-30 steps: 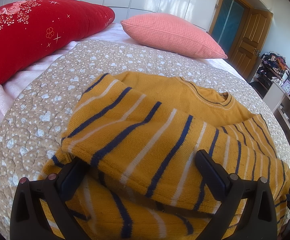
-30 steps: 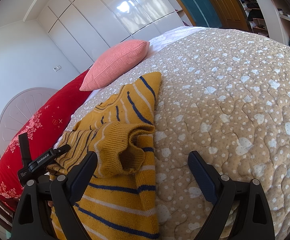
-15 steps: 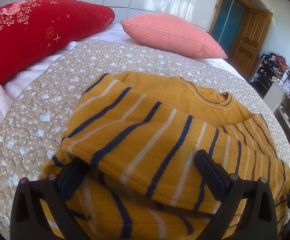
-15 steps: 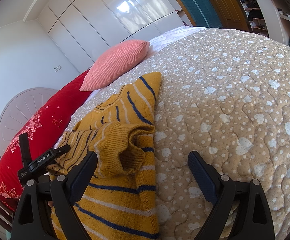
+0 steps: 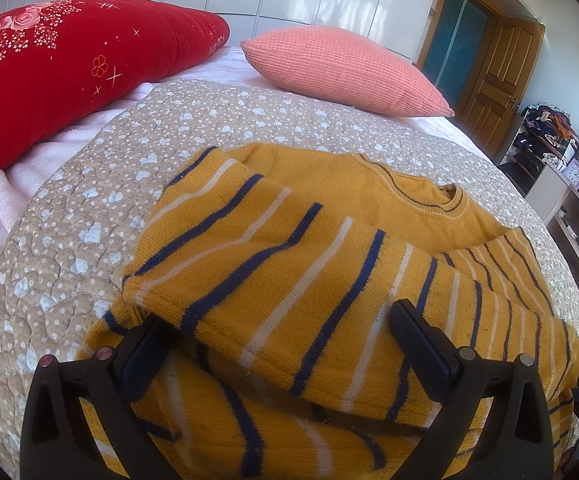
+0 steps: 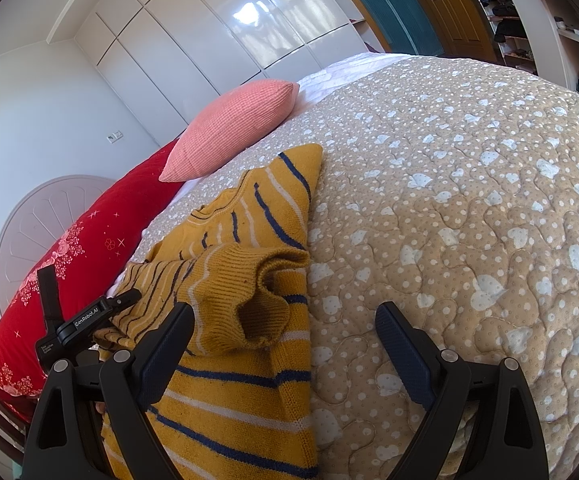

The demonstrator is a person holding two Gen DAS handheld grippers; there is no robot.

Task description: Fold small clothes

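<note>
A small mustard-yellow sweater with navy and white stripes lies on the beige quilted bedspread, its sleeves folded in over the body. My left gripper is open, its fingers low over the sweater's near edge, holding nothing. In the right wrist view the sweater lies left of centre with a ribbed cuff between the fingers. My right gripper is open and empty at the sweater's right edge. The left gripper's body shows at the left of that view.
A red embroidered pillow and a pink pillow lie at the head of the bed. White wardrobe doors stand behind. A wooden door and shelves with clocks are to the right. Bare quilt spreads right of the sweater.
</note>
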